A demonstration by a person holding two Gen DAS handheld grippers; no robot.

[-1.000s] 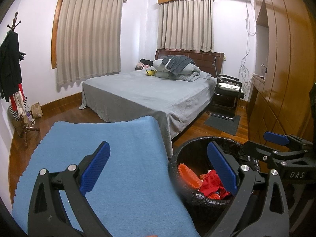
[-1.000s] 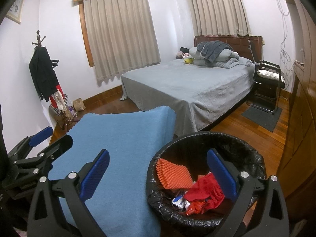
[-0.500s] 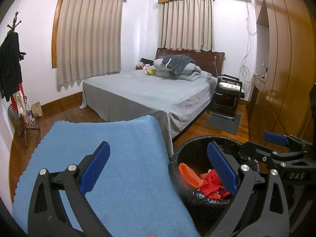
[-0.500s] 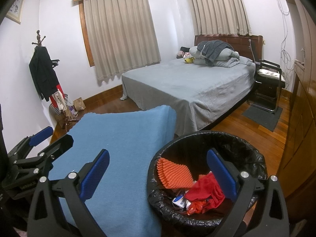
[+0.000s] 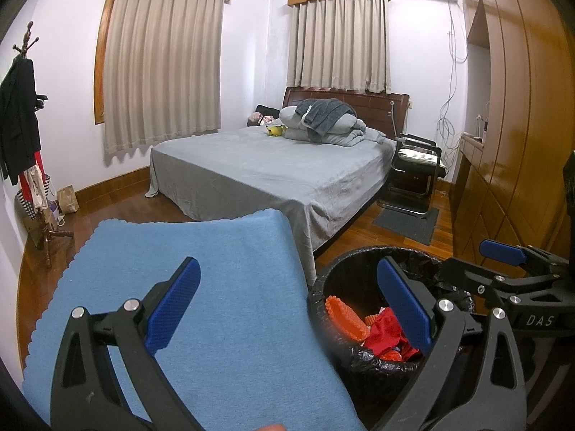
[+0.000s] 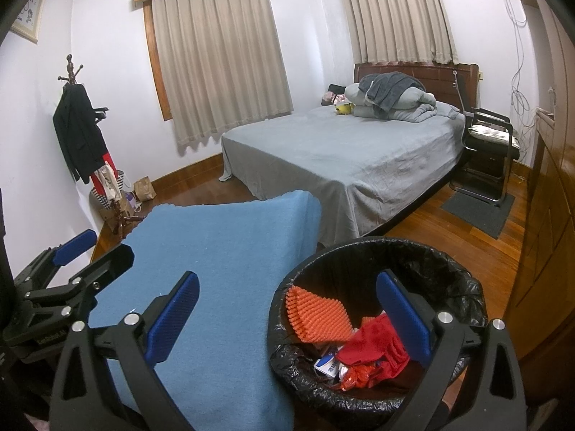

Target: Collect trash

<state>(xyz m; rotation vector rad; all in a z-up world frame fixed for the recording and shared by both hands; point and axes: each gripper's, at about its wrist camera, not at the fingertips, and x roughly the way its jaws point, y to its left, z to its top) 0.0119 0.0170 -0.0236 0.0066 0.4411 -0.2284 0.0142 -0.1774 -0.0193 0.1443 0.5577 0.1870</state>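
A bin lined with a black bag stands on the floor beside a blue-covered surface. Inside lie an orange ridged piece, red wrappers and a small blue-white packet. My right gripper hangs open over the bin's left rim, holding nothing. My left gripper is open too, above the blue cover's right edge, with nothing between its blue pads. Each gripper shows in the other's view: the right one, the left one.
A bed with a grey sheet fills the middle of the room, bedding piled at its head. A black chair and grey mat sit right of it. Wooden wardrobes line the right wall. A coat stand is at left.
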